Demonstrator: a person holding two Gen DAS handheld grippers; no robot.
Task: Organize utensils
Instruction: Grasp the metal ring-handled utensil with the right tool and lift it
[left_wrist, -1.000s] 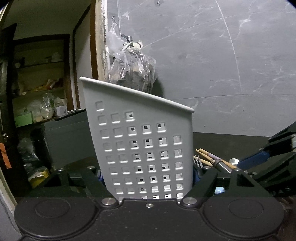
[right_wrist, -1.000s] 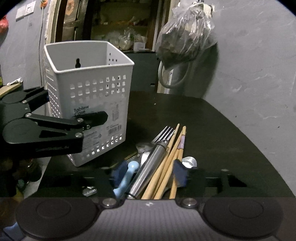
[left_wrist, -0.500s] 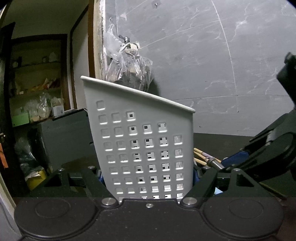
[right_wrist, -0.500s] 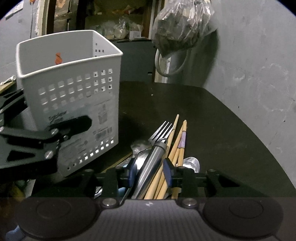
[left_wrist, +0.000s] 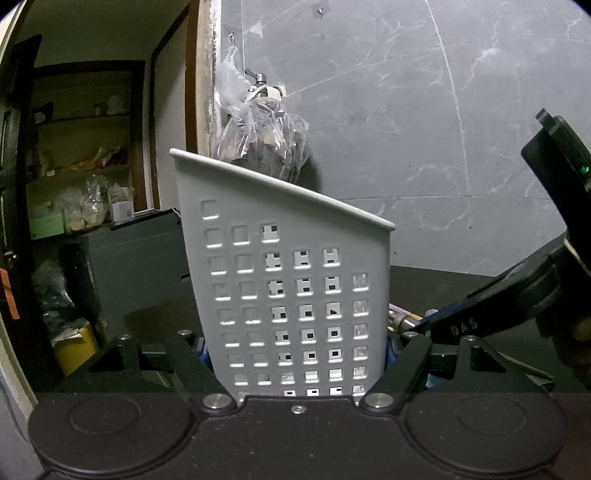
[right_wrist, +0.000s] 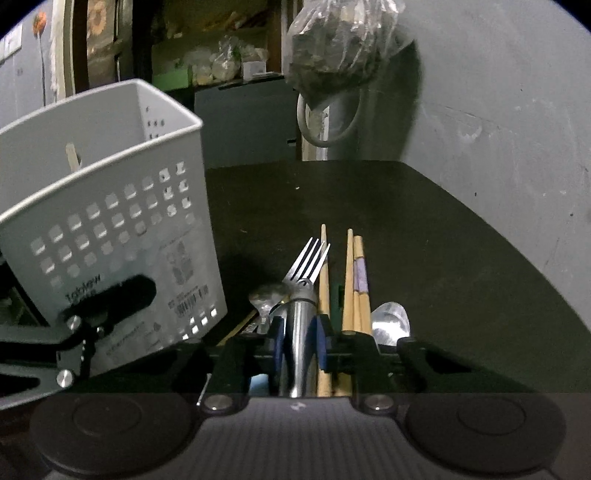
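Right hand-held gripper: blue pads clamped on steel fork handle, low over tabletop. Chopsticks, spoons lying just beside. Left hand-held gripper: clamped on white perforated caddy, tilted. Plastic bag hanging on wall beyond.

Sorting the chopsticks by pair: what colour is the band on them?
Pale purple band on the wooden chopsticks, clearest in the right wrist view.

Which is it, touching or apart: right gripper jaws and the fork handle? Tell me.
Touching. The right wrist view shows the right gripper with its blue jaws pressed against both sides of the fork handle, no gap.
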